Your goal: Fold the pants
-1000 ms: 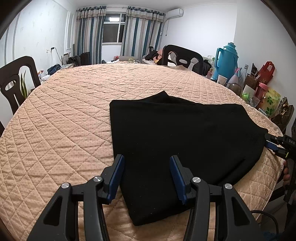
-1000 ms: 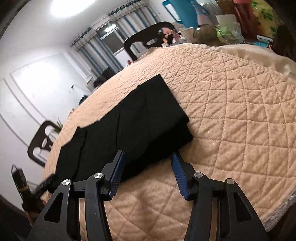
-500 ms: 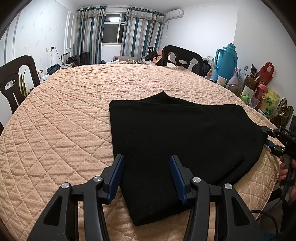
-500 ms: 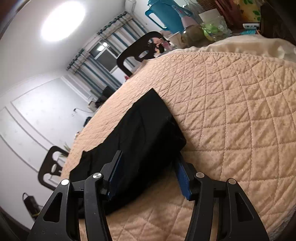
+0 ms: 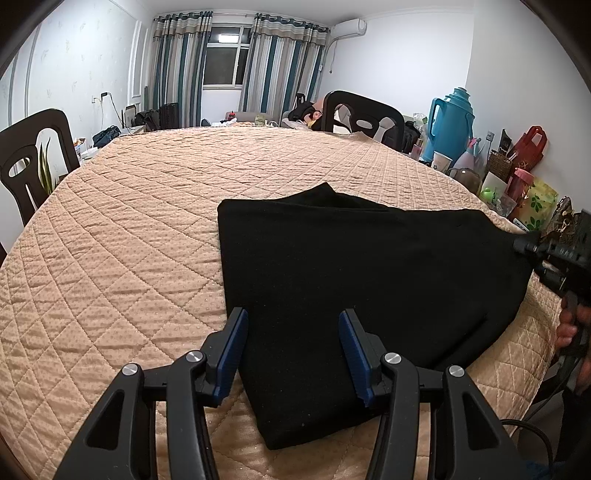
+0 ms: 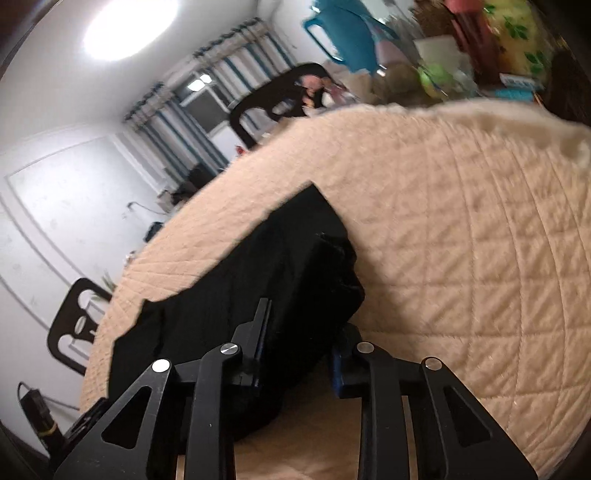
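Lying flat and folded, the black pants [image 5: 351, 266] sit under the wide-open left tool [image 5: 291, 350]; right tool [image 6: 301, 343] grips their edge.

Indoor lighting, even; one view sharp, one blurred.
Ceiling lamp [image 6: 127, 27] glares white in right view, motion-smeared throughout; left view crisp; fisheye bending, dark corners in both.

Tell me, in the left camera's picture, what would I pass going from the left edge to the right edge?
Dark chair → bare quilted table cover → black pants → teal thermos jug → red bag → the other claw at the pants' right edge.
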